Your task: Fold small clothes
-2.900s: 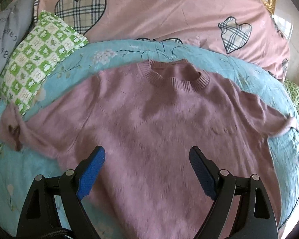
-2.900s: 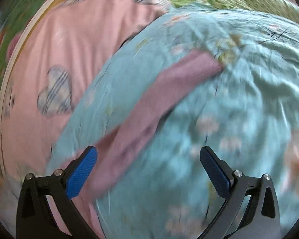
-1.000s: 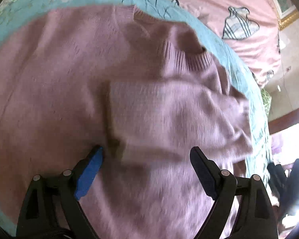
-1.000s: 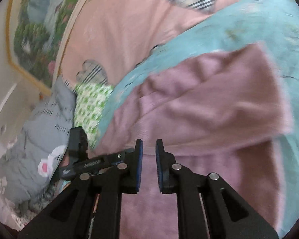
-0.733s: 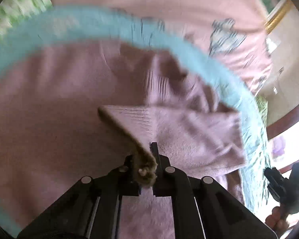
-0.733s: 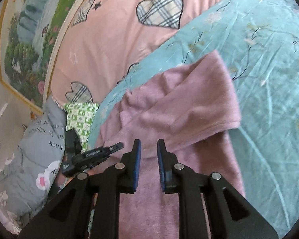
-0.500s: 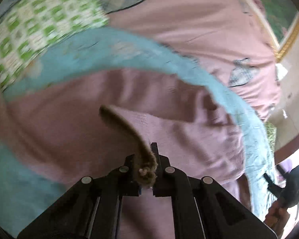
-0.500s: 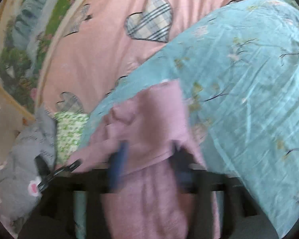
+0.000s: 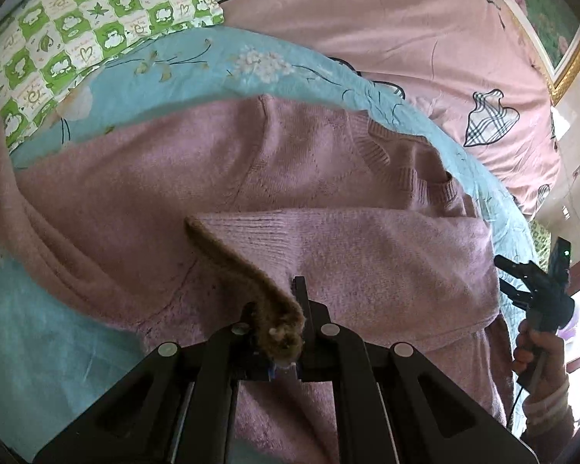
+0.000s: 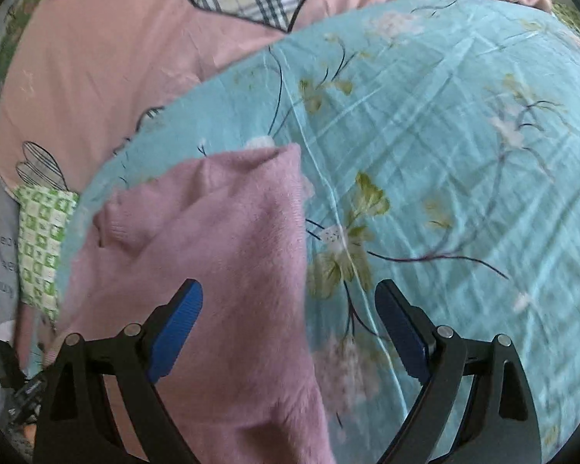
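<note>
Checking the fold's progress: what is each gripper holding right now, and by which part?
The left gripper pinches the pink sweater by its brown-trimmed sleeve cuff. The right gripper is open, holding nothing.

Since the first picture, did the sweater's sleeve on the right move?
Yes. The sleeve once stretched out over the blue blanket; now it lies folded across the sweater, below the collar, its brown cuff pinched in the left claw.

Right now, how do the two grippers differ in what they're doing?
The left gripper is shut on the brown-trimmed cuff of the pink sweater; the right gripper is open and grips nothing. The left lifts the cuff off the sweater; the right hovers over the sweater's edge and the blue bedspread. Both are black clamps, angled down.
</note>
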